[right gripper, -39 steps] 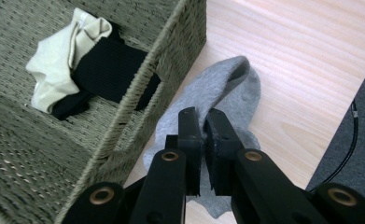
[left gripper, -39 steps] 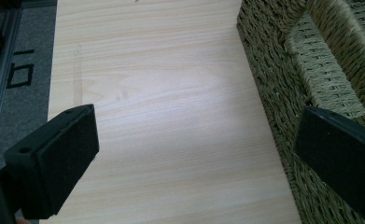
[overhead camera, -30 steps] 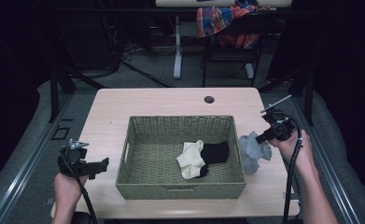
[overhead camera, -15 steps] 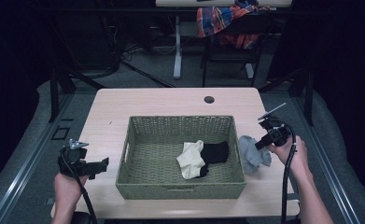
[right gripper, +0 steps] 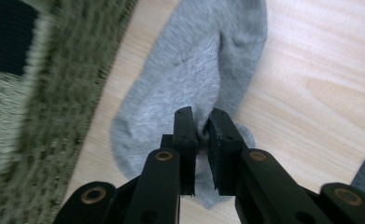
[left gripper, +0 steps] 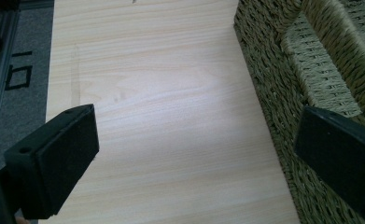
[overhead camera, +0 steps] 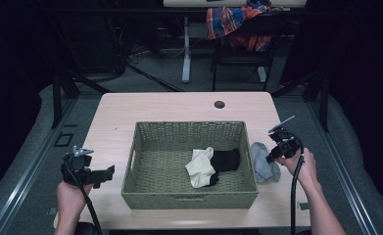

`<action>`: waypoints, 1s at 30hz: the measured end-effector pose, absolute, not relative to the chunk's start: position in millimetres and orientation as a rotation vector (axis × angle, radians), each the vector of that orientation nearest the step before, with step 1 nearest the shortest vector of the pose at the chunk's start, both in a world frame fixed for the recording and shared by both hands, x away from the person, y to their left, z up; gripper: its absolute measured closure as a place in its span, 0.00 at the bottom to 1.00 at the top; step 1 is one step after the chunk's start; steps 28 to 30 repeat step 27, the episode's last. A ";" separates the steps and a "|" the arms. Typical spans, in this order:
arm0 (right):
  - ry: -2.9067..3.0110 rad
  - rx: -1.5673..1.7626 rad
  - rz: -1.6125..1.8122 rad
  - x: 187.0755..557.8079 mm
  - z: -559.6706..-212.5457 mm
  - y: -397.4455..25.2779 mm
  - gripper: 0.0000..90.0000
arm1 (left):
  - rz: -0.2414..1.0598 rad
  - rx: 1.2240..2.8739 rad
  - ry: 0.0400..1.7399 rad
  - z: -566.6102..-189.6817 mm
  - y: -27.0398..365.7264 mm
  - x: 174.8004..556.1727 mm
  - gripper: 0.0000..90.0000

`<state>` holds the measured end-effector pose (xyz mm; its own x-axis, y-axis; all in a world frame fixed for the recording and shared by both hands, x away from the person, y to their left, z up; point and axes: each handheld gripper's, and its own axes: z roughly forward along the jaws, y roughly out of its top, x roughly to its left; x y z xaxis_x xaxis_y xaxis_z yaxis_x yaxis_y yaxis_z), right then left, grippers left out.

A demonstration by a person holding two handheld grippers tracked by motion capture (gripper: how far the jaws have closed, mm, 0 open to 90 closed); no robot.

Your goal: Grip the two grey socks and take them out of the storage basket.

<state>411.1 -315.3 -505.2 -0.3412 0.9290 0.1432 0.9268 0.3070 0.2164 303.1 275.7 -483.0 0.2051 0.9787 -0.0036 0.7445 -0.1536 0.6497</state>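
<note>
From the high view, a pale wood-grain table [overhead camera: 145, 112] carries a rectangular woven basket [overhead camera: 189, 196] of olive-green wicker at its centre, and inside it, toward four o'clock from the basket's middle, a cream sock [overhead camera: 201, 166] lies against a black sock [overhead camera: 226, 159], the two touching. Just outside the basket's right wall, at three o'clock, a soft grey sock [overhead camera: 265, 164] lies on the table, and the right gripper [overhead camera: 276, 152] sits at its right edge, held by the right hand [overhead camera: 301, 164]. At eight o'clock off the basket the left gripper [overhead camera: 109, 171] hovers over the table's left edge in the left hand [overhead camera: 71, 191], jaws pointing toward the basket. In the left gripper view, its two flat black pads stand spread wide, one at seven o'clock and one at four o'clock, with nothing between them but smooth bare wood; the basket's thick braided wall and a handle slot fill the right side. In the right gripper view, the black jaws are pressed nearly together, pinching a fold of the grey sock [right gripper: 194, 84], whose fine knit ribbing runs away toward twelve o'clock across the wood; the blurred wicker wall lies along nine o'clock.
</note>
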 end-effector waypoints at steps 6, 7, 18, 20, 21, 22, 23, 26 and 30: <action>2.539 1.801 0.426 408.4 -501.3 -320.1 0.69 | 0.585 1.960 1.596 -482.8 276.2 303.0 0.00; 2.526 1.791 0.440 405.8 -496.7 -320.9 0.62 | 0.586 1.959 1.596 -482.8 276.3 302.9 0.00; 2.416 1.772 0.639 364.2 -467.9 -338.0 0.16 | 0.581 1.954 1.594 -482.5 276.6 302.6 0.00; 2.399 1.774 0.653 352.1 -470.1 -344.4 0.13 | 0.583 1.953 1.591 -482.3 276.3 302.6 0.00; 2.397 1.781 0.653 347.9 -471.3 -346.8 0.09 | 0.583 1.953 1.591 -482.4 276.2 302.7 0.00; 2.397 1.779 0.644 345.1 -472.1 -348.8 0.07 | 0.582 1.953 1.591 -482.4 276.1 302.8 0.00; 2.392 1.785 0.657 341.9 -473.6 -350.3 0.07 | 0.582 1.953 1.592 -482.5 275.9 303.0 0.00; 2.405 1.773 0.644 338.9 -475.2 -353.4 0.04 | 0.580 1.957 1.590 -482.5 274.4 304.2 0.00; 2.396 1.767 0.658 339.6 -475.1 -352.2 0.04 | 0.579 1.957 1.589 -482.6 274.1 304.4 0.00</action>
